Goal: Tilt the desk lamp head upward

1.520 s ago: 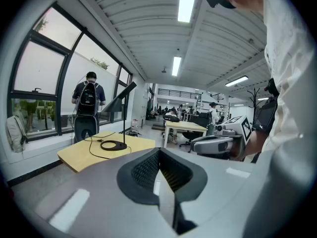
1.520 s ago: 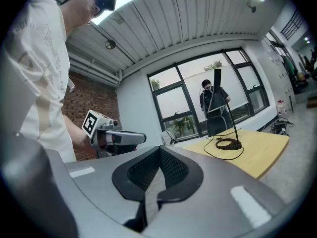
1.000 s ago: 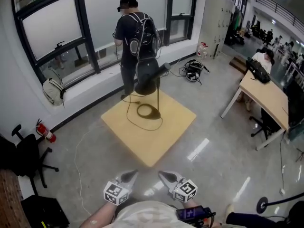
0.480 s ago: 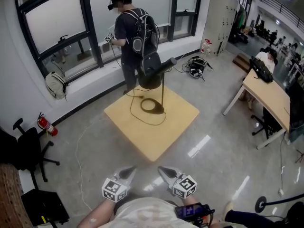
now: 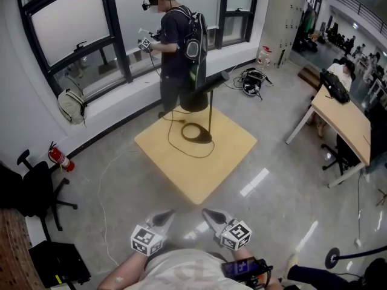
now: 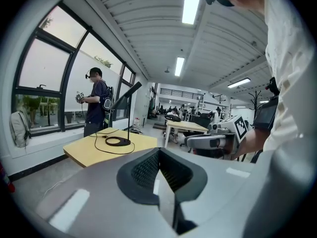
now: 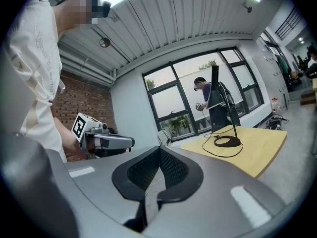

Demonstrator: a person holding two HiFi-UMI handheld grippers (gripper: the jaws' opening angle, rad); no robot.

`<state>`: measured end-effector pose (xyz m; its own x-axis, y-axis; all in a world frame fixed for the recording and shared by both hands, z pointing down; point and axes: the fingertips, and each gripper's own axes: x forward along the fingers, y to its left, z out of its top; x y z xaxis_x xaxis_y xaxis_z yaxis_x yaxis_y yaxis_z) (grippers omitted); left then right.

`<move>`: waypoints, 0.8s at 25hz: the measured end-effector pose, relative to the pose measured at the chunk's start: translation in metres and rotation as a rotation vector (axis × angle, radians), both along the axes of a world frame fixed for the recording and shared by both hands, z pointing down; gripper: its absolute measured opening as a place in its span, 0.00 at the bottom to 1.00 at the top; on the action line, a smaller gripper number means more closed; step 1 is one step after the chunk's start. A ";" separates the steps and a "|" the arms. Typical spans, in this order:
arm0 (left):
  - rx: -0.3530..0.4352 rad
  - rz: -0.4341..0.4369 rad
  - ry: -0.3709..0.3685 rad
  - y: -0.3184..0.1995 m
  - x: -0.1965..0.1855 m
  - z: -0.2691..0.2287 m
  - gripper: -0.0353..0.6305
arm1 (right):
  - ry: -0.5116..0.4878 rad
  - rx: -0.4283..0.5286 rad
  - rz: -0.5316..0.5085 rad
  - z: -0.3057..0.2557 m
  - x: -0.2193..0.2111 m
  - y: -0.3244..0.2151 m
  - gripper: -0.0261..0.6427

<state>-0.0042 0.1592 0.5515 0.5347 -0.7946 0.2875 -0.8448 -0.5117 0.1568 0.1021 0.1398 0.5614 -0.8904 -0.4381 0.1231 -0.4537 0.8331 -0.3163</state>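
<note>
Person (image 5: 176, 47) just behind desk lamp (image 5: 202, 98); cable (image 5: 175, 139) looped on table (image 5: 227, 156).

Open-plan office or lab: desks (image 5: 338, 116), office chair (image 5: 36, 195), lockers (image 5: 275, 23), large windows (image 5: 66, 35), polished concrete floor (image 5: 284, 186).

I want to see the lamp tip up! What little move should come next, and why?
Probably walk closer to the table. The left gripper and right gripper are shut and empty, close to the person's body, while the desk lamp stands on that table, far across the floor.
</note>
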 end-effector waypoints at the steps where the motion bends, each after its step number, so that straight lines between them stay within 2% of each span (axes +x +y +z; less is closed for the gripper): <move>1: 0.001 0.002 -0.002 -0.002 -0.001 -0.002 0.06 | 0.000 0.001 0.001 -0.002 -0.001 -0.002 0.06; 6: 0.011 -0.013 0.008 -0.015 -0.012 -0.005 0.06 | 0.017 0.001 0.004 -0.003 -0.004 -0.010 0.06; 9: -0.008 -0.006 0.033 -0.021 -0.017 -0.002 0.06 | 0.026 0.005 0.019 -0.004 -0.009 -0.020 0.06; 20: -0.037 0.132 0.064 -0.084 -0.035 0.005 0.06 | 0.074 -0.019 0.164 0.000 -0.023 -0.063 0.06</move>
<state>-0.0390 0.0753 0.5561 0.6521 -0.7055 0.2777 -0.7581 -0.6107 0.2287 0.0788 0.0772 0.5614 -0.7955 -0.5735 0.1953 -0.6055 0.7402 -0.2924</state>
